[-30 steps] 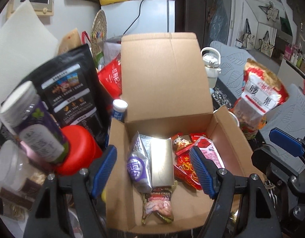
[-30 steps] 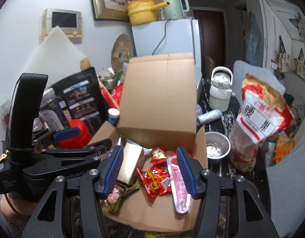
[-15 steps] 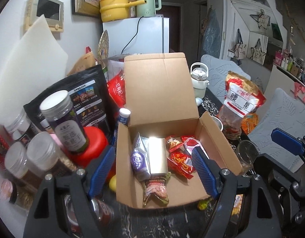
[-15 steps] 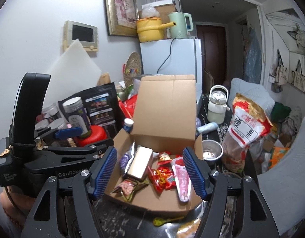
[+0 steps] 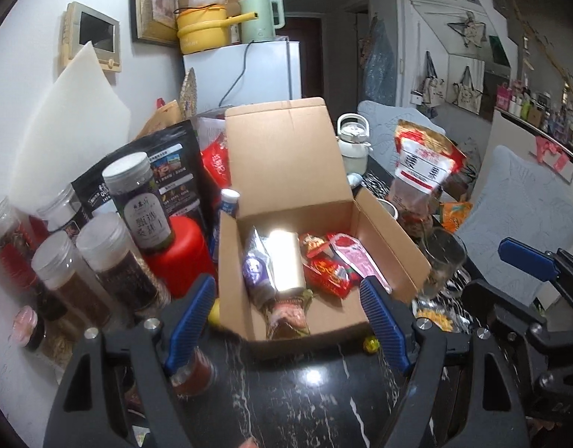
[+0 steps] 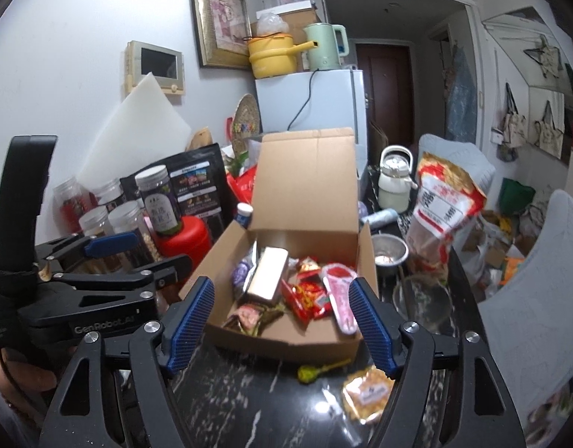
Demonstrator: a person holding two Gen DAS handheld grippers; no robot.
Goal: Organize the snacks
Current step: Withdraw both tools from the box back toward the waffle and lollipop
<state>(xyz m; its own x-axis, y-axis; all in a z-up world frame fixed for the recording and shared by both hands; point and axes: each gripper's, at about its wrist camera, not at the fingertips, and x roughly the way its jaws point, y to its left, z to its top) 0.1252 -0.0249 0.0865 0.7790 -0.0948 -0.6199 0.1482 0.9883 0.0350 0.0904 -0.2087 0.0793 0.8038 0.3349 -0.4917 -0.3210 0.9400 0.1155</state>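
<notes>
Jars (image 5: 111, 261): left of the left gripper's left finger, clustered by a red container (image 5: 178, 254).
Left gripper (image 5: 286, 321): jaws spread, nothing between pads; jaws have just been opening.
Cardboard box (image 6: 294, 339): just ahead of both grippers, lid up, snack packets (image 6: 305, 295) inside.
Right gripper (image 6: 282, 326): jaws apart, empty, just been opening.
Loose yellow packet (image 6: 366, 392): on the dark table (image 6: 249, 403), beside the right finger.
</notes>
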